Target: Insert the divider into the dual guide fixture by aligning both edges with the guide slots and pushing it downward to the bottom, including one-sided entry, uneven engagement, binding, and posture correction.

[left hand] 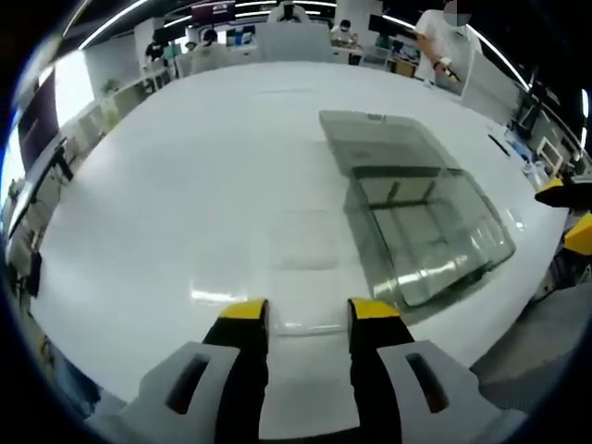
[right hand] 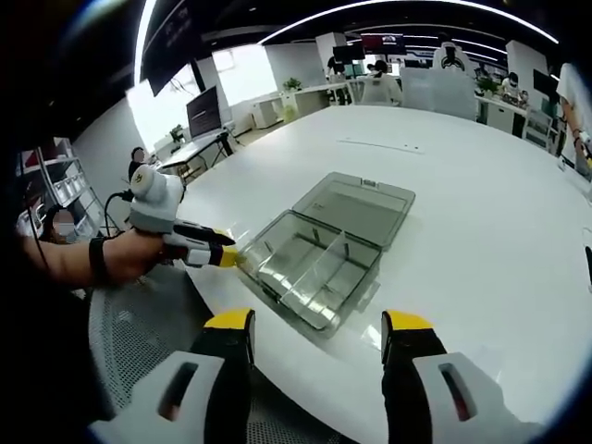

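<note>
Step in hand: divider pickup. Left claw (left hand: 308, 316) open, jaws flanking the clear divider (left hand: 305, 277) lying flat on the white desk (left hand: 185, 185). Guide fixture box (left hand: 421, 227) at 2 o'clock. Right claw (right hand: 317, 326) open, empty. Next: grip, lift, align both edges.

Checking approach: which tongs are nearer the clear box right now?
Left. The left tongs sit right at the edge of the clear box. The right tongs hang back from it, open, past the table edge.
</note>
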### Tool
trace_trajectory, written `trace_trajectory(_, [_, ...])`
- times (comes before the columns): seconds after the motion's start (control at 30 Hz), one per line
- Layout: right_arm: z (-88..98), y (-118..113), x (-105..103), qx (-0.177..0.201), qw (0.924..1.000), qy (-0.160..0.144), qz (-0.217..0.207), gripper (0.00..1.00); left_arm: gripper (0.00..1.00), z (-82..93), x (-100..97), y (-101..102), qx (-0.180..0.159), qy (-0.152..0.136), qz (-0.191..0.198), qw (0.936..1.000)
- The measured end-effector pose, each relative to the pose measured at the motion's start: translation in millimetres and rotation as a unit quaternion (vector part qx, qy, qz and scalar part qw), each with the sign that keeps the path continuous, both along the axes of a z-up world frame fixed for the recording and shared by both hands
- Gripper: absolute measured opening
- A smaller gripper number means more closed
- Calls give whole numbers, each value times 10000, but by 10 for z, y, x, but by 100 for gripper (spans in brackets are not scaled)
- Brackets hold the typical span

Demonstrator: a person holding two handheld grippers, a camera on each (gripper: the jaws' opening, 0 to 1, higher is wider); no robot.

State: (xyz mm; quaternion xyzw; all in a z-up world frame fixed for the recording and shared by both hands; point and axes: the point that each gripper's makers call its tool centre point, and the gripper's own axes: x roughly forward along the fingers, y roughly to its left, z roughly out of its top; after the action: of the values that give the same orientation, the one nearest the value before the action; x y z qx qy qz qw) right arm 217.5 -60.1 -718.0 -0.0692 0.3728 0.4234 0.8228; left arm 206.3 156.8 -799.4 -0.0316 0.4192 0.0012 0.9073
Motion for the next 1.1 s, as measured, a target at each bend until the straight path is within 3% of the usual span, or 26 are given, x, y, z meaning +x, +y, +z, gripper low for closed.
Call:
trace_trajectory(0.23, [-3, -8, -8, -23, 10000, 9, 1, 52, 32, 12, -6, -5, -106, -16, 65, 9999])
trace_trajectory(0.43, [17, 0, 2, -9, 10000, -22, 1, 52, 32, -102, -89, 0, -202, 349, 75, 9992])
trace_trajectory(0.8, [11, 4, 3, -12, 10000, -5, 8, 52, 32, -111, -158, 75, 94, 916, -397, 9950])
trace_trajectory(1.1, [1, 9, 4, -24, 10000, 20, 34, 51, 35, -128, -136, 44, 279, 1115, -667, 9911])
